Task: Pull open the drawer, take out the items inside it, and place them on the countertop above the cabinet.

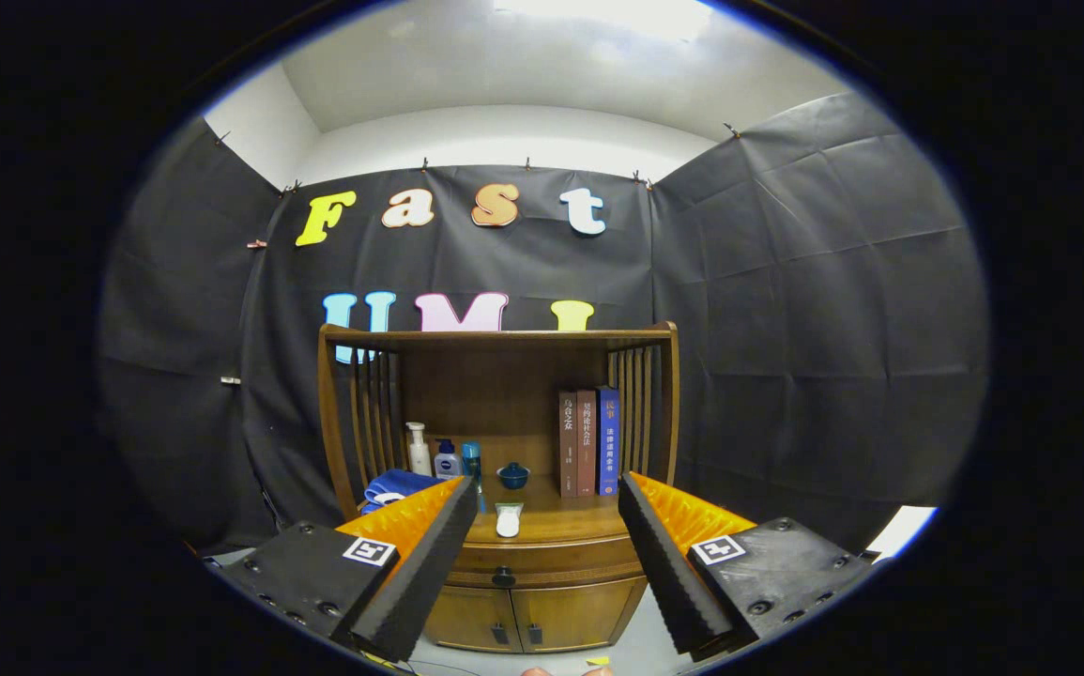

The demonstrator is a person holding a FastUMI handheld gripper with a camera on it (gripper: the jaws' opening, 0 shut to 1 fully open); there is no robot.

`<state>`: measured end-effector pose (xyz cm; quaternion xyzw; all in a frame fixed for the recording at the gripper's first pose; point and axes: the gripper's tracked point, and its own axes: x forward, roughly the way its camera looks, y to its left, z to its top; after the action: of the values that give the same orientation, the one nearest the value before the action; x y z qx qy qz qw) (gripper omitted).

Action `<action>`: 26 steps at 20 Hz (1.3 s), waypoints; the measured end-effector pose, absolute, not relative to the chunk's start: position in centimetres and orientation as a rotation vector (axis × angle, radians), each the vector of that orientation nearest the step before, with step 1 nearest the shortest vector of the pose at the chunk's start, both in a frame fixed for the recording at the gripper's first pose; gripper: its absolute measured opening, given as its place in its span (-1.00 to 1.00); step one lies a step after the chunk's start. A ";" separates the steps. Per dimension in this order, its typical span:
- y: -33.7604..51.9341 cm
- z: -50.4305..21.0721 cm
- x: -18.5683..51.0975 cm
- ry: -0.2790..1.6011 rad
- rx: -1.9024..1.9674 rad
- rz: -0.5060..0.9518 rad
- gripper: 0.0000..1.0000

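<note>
While the drawer (542,556) sits closed, the tongs (546,512) gape empty.

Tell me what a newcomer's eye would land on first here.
The open gripper, its two fingers spread wide, frames a brown wooden cabinet whose drawer with a dark knob is closed. On the countertop beyond stand three upright books and a small white flat item.

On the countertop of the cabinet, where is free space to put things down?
Bare wood lies on the countertop between the small white item and the books. The side with the bottles and blue cloth is crowded. The hand-held gripper is open, its fingers apart before the closed drawer.
</note>
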<state>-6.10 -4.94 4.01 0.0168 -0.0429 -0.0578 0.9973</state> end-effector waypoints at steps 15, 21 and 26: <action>-3.5 2.8 -5.4 -0.049 0.011 -0.093 0.97; -2.7 2.6 -5.3 -0.045 -0.003 -0.079 0.97; -2.5 2.5 -5.5 -0.047 0.000 -0.074 0.97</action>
<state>-5.52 -2.53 2.48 -0.0002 -0.0235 -0.0372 0.9990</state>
